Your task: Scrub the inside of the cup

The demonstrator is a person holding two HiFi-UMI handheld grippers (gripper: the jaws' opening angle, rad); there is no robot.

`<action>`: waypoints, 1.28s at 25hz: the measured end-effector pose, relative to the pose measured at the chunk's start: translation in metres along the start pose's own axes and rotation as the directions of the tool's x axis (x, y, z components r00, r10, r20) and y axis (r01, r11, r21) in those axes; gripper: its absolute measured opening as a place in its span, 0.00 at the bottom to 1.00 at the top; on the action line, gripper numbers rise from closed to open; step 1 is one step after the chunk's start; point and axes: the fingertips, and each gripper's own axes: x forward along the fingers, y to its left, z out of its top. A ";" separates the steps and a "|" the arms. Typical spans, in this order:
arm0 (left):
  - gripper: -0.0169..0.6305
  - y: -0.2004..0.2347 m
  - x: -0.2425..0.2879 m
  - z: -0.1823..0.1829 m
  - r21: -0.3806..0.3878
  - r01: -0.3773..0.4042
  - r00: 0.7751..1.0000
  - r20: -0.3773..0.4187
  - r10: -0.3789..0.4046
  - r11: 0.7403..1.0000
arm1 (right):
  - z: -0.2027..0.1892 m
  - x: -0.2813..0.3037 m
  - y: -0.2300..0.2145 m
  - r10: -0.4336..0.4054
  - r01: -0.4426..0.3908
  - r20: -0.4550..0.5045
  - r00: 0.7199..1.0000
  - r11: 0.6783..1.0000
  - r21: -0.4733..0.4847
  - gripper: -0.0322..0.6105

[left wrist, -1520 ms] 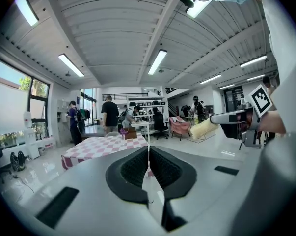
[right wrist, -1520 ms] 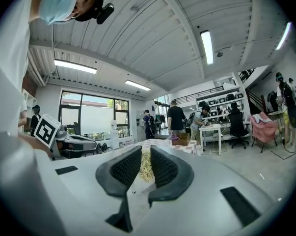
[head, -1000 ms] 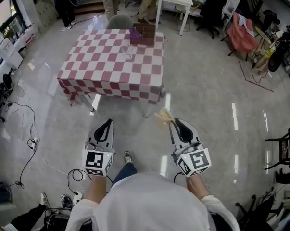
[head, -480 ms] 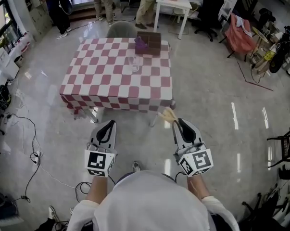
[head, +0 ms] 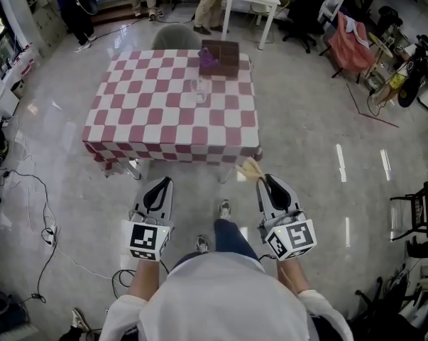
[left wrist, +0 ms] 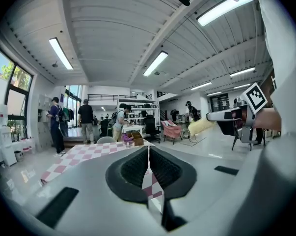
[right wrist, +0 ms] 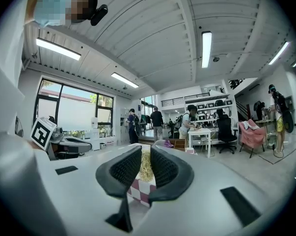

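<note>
Facing the checkered table (head: 164, 123) (cup (head: 198, 91) beside box (head: 222, 57)), the right gripper (head: 264, 182) pinches a scrubber (head: 250, 168), the left gripper (head: 160, 185) pressed together.

left tool (head: 159, 185): jaws together | right tool (head: 265, 182): clamped on scrubber (head: 250, 168)

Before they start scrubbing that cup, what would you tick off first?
1. Scrubber in hand: ok. The right gripper is shut on the yellowish fibrous scrubber.
2. Other gripper free for the cup: ok. The left gripper is shut, with nothing between its jaws.
3. Cup located: ok. The clear cup stands on the checked table, near the brown box.
4. Cup within reach: not ok. Both grippers are short of the table's near edge, and the cup sits on its far half.
5. Cup's inside empty: cannot tell, too small from here.
</note>
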 end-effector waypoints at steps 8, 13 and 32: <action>0.08 0.029 0.012 -0.002 -0.024 -0.038 0.999 0.001 0.038 0.999 | 0.001 0.044 0.006 0.065 -0.065 -0.015 0.998 0.998 -0.011 0.16; 0.08 0.042 0.030 -0.003 -0.015 -0.051 0.999 -0.007 0.051 0.999 | 0.002 0.068 0.000 0.086 -0.086 -0.011 0.996 0.996 -0.011 0.16; 0.08 0.082 0.163 0.024 0.003 -0.095 0.995 -0.028 0.095 0.995 | 0.008 0.189 -0.090 0.151 -0.151 0.004 0.988 0.988 0.014 0.16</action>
